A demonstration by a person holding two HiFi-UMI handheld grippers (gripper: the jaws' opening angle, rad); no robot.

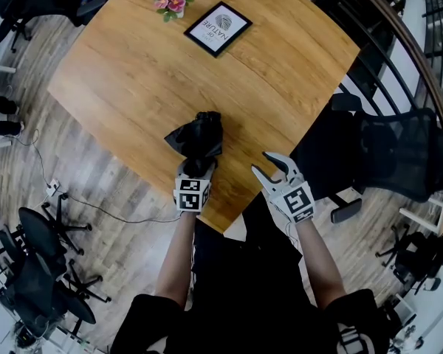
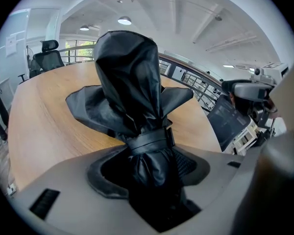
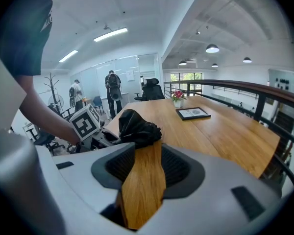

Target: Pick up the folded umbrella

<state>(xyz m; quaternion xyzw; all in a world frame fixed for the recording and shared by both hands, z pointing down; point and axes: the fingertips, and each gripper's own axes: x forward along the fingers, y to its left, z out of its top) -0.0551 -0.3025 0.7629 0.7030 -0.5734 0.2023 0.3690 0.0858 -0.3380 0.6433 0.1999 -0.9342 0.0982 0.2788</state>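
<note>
Lying near-to-far by the near edge of the table in the head view, the folded umbrella sits clamped at its strapped near end between the jaws of the left gripper in that gripper's view, while the right gripper shows jaws apart over bare wood, the umbrella far-left of it.

This is an open-plan office: a large wooden meeting table with a framed sign at its far end, black swivel chairs to its right and left, and strip lights on a white ceiling.
</note>
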